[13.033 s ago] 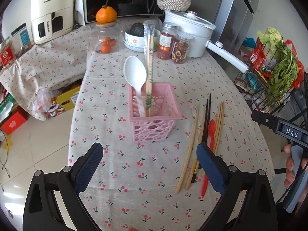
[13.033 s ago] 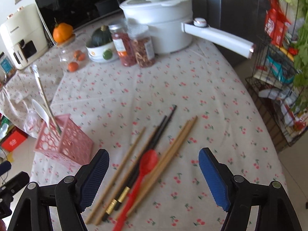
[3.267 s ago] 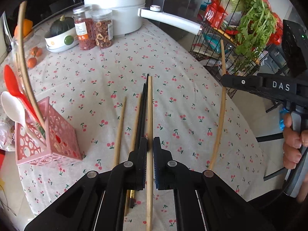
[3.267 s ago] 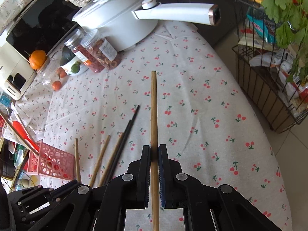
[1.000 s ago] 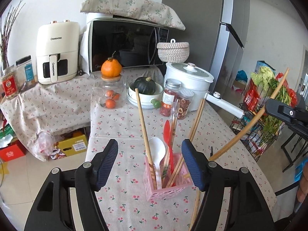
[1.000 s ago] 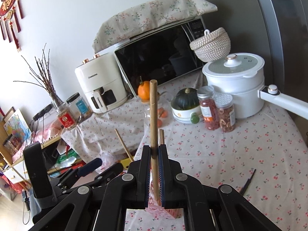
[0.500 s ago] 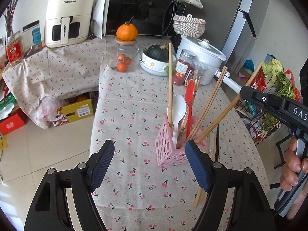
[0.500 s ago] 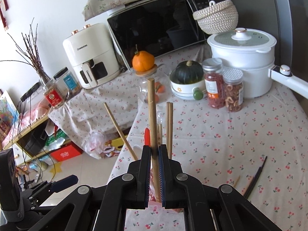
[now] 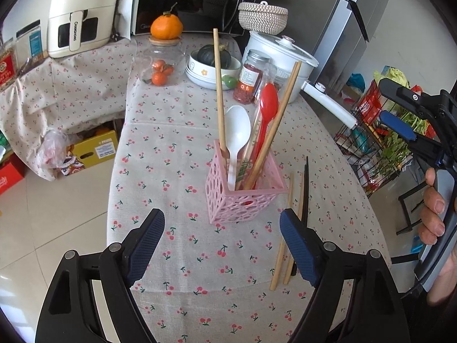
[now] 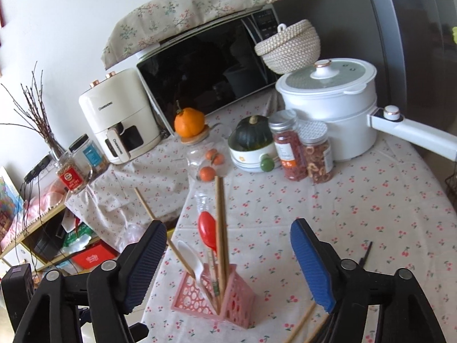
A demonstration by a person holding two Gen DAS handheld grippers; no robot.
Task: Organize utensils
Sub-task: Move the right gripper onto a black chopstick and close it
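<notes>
A pink perforated basket (image 9: 247, 197) stands on the cherry-print tablecloth and holds a white spoon (image 9: 236, 131), a red spoon (image 9: 268, 105) and several wooden chopsticks (image 9: 218, 85). It also shows in the right wrist view (image 10: 214, 305). Two wooden chopsticks (image 9: 281, 248) and a black pair (image 9: 306, 183) lie on the cloth right of the basket. My left gripper (image 9: 221, 245) is open and empty, just in front of the basket. My right gripper (image 10: 228, 265) is open and empty, above the basket; it shows in the left wrist view (image 9: 397, 108) at the right.
At the back stand a white pot with a long handle (image 9: 282, 54), two spice jars (image 9: 251, 80), a bowl with a squash (image 9: 212, 65), a glass jar topped by an orange (image 9: 161, 65), a microwave (image 10: 205, 68) and an air fryer (image 9: 77, 20). A wire rack with vegetables (image 9: 377, 131) stands beyond the table's right edge.
My right gripper has opened and let go of the wooden chopstick, which now stands in the basket. Both grippers have shifted a little; the left stays open.
</notes>
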